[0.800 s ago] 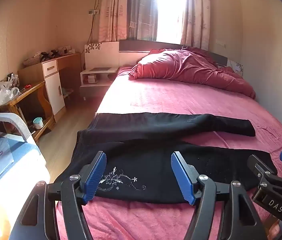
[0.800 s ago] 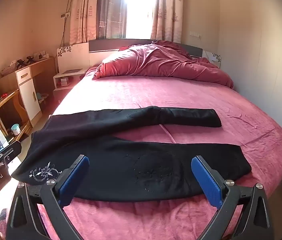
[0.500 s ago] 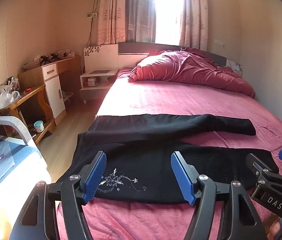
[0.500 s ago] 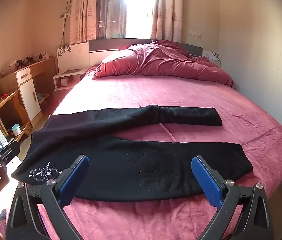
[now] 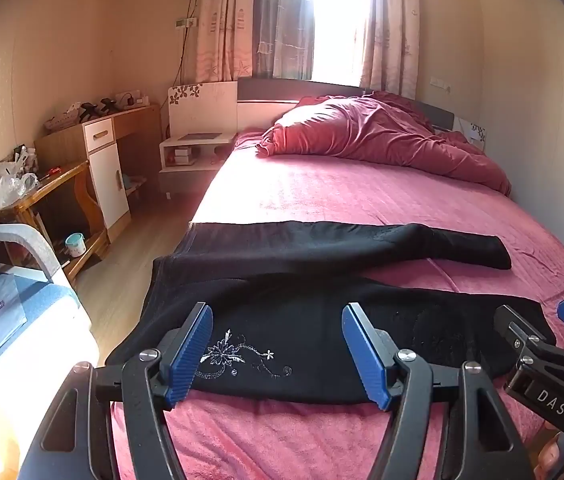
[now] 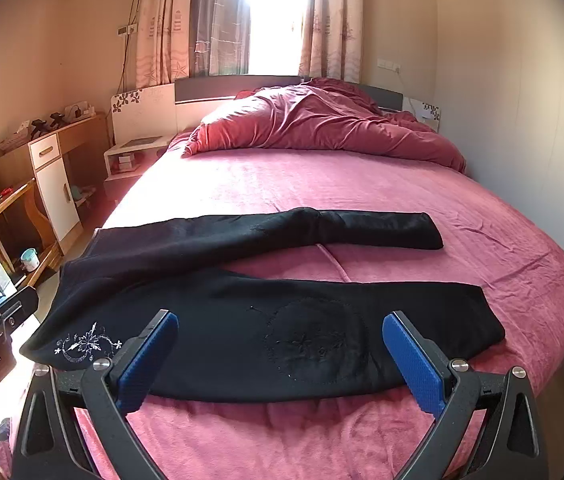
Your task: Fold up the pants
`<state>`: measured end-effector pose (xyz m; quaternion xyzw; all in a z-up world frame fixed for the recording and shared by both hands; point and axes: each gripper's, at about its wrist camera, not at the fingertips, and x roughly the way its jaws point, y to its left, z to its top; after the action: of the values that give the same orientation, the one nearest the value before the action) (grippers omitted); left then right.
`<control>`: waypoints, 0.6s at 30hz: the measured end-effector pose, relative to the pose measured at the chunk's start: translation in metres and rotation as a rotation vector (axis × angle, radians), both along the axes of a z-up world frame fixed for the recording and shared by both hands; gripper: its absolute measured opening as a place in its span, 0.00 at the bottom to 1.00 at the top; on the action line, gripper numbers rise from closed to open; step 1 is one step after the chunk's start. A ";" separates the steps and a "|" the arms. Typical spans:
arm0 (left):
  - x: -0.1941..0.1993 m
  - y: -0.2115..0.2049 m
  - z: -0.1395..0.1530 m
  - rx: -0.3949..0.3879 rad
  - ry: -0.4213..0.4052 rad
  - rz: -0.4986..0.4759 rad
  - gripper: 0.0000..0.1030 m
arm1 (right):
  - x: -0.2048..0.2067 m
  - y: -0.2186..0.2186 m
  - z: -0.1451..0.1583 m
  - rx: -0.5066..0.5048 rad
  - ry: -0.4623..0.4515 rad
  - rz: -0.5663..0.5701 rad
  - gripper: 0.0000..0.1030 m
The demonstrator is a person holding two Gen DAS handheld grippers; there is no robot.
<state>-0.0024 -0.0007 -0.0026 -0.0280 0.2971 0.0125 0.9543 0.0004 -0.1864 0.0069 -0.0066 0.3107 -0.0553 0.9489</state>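
A: Pants (image 6: 266, 332), black, are spread flat across the near end of the bed (image 6: 321, 184). The waist is at the left and hangs a little over the bed's edge. One leg lies near me and the other farther off, with pink sheet showing between them.

B: Is anything gripped?

A: No. My left gripper (image 5: 278, 350) is released and empty above the hip with the white flower embroidery (image 5: 238, 354). My right gripper (image 6: 280, 360) is spread as wide as it goes, also empty, above the near leg's knee patch. Neither touches cloth.

B: What worries you from here?

A: Three things, I'd judge. The fabric is dark and limp, so I could pinch only the top layer and leave the under layer behind, which would give a crooked fold. The overhanging waist could drag the whole garment towards the floor if I lift one side first. And the legs are splayed, so bringing one onto the other without matching hems would leave them askew.
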 end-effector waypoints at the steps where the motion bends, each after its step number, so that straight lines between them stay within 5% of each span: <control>1: 0.000 0.001 -0.001 -0.001 0.001 0.001 0.67 | 0.000 0.000 -0.001 0.000 0.000 -0.001 1.00; 18: 0.000 0.002 -0.002 -0.002 -0.001 0.008 0.67 | 0.001 -0.001 -0.001 0.001 -0.001 -0.002 1.00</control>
<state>-0.0026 0.0010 -0.0050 -0.0303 0.2967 0.0160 0.9543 0.0010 -0.1875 0.0058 -0.0059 0.3102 -0.0563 0.9490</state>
